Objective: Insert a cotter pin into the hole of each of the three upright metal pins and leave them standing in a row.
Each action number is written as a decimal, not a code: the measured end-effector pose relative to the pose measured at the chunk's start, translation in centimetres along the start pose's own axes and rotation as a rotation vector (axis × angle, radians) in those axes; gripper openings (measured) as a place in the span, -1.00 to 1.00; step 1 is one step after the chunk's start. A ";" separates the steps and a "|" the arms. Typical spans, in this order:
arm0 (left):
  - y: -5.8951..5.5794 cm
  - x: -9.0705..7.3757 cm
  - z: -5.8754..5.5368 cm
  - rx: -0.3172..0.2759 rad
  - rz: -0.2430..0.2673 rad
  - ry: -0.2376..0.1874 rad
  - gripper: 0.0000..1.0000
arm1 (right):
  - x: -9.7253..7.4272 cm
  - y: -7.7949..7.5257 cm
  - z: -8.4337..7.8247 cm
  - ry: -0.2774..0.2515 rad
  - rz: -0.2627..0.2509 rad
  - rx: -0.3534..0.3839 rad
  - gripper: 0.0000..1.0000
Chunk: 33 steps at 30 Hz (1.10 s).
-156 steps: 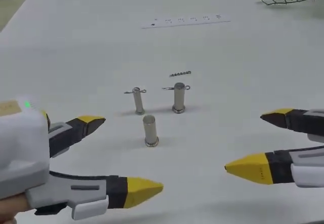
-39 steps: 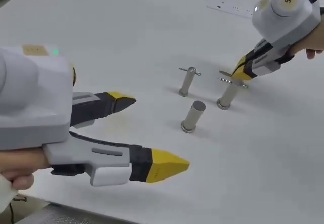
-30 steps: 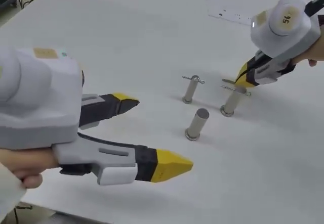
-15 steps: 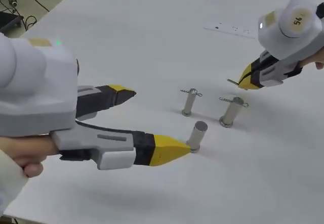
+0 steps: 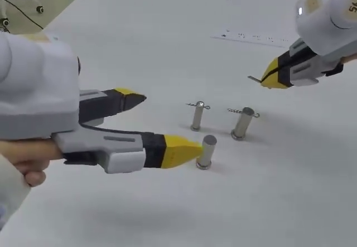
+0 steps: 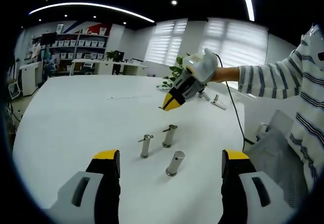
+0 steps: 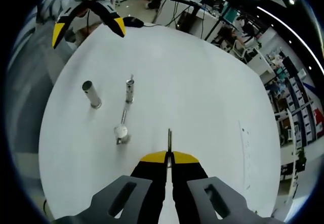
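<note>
Right gripper (image 7: 169,157): jaws pressed together, pinching a loose cotter pin (image 7: 169,140) that pokes out past the tips.
Left gripper (image 5: 163,123): jaws spread, holding nothing.
Beside the left gripper's lower tip: the bare metal pin (image 5: 207,151), upright, its hole empty.
Past the left gripper's tips: first fitted pin (image 5: 197,116) and second fitted pin (image 5: 242,122), each upright with a cotter pin through it; the second stands nearer the right gripper.
Done: we judge two of three.
Left: fit the pinched cotter pin into the bare metal pin, then line it up with the others.
</note>
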<state>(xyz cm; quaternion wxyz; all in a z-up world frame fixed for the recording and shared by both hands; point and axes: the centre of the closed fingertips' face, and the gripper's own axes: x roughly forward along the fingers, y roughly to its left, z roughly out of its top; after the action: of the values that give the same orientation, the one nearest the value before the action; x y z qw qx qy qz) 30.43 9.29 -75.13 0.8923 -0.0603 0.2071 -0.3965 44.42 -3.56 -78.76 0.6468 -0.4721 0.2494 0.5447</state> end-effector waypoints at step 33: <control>-3.5 4.0 2.1 -0.243 -0.127 -0.035 -0.09 | -5.4 9.3 6.5 -0.206 -0.143 -0.110 -0.95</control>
<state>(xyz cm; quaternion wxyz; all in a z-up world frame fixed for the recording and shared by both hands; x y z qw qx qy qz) 31.33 3.88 -73.53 0.8551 -0.1879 0.2338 -0.4230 32.94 -0.75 -74.64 0.6791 -0.4652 0.1171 0.5557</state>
